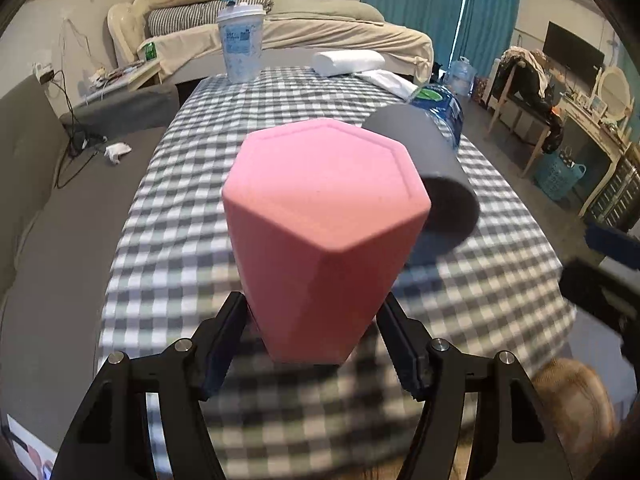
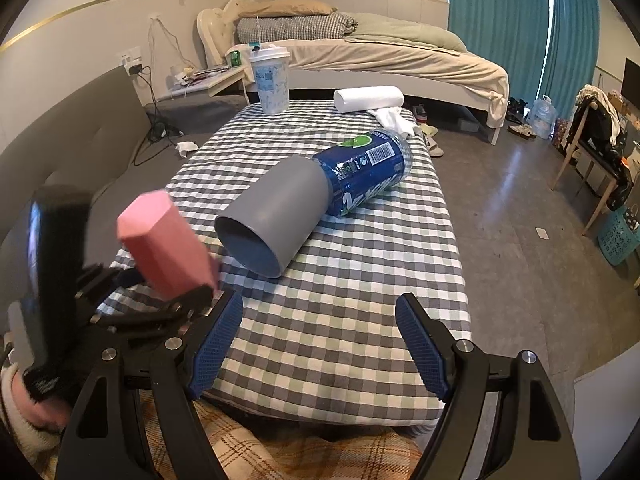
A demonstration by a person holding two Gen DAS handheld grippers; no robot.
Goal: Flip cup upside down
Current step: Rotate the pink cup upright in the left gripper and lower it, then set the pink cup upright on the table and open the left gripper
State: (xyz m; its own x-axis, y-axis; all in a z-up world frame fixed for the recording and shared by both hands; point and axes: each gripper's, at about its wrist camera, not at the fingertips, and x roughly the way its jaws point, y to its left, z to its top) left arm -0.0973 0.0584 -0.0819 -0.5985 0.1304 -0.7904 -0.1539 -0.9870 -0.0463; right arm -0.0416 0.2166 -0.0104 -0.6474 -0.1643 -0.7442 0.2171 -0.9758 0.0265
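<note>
My left gripper is shut on a pink hexagonal cup and holds it above the checked table, closed base toward the camera. In the right wrist view the pink cup is tilted, base up and to the left, above the table's near left corner, held by the left gripper. My right gripper is open and empty over the table's front edge. A grey cup lies on its side mid-table, mouth toward me; it also shows in the left wrist view.
A blue bottle lies on its side behind the grey cup, touching it. A lidded paper cup stands at the far left edge. A white paper roll and tissues lie at the far edge. A grey sofa is left, open floor right.
</note>
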